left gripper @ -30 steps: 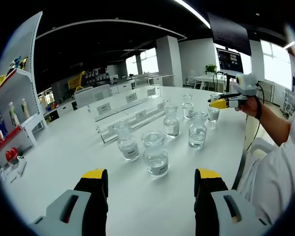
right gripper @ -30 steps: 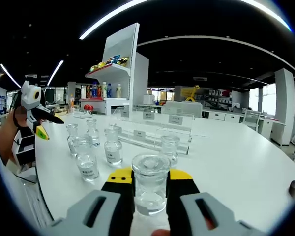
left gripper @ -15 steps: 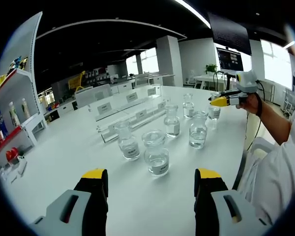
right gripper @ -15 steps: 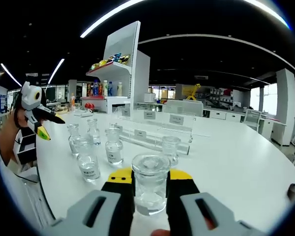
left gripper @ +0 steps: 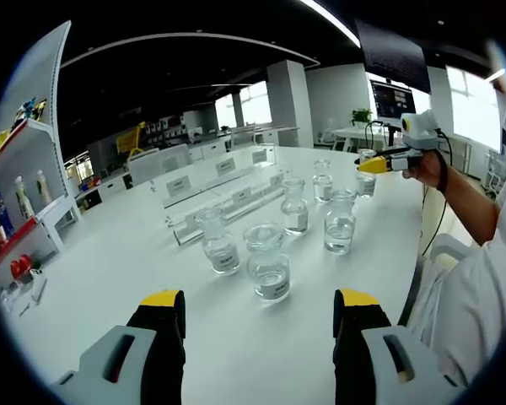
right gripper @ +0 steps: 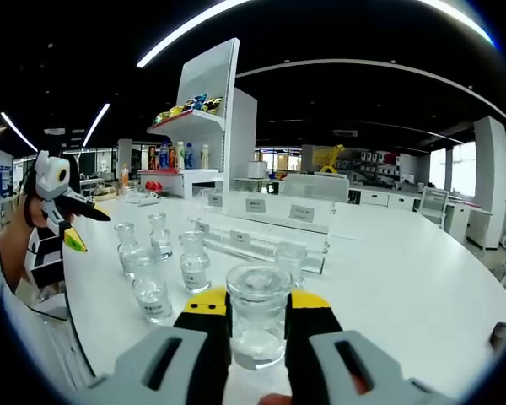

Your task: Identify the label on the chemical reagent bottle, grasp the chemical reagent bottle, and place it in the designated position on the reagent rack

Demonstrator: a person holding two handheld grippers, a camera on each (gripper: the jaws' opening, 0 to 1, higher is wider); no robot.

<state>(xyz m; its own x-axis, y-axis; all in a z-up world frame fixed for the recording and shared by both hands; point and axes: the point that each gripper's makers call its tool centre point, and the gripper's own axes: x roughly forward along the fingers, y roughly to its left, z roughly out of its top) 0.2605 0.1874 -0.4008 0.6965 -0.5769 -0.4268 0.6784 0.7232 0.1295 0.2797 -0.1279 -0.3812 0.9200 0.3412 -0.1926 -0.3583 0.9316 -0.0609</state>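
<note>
My right gripper (right gripper: 255, 337) grips a glass reagent bottle (right gripper: 256, 325), now lifted clear of the bench (right gripper: 422, 270) and carried towards the reagent rack (right gripper: 266, 228). My left gripper (left gripper: 257, 337) stays open, idle. The bottle's label is probably facing away.

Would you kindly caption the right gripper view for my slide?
Right hand-held gripper holds a clear glass reagent bottle above the white table, facing the transparent acrylic rack.
</note>
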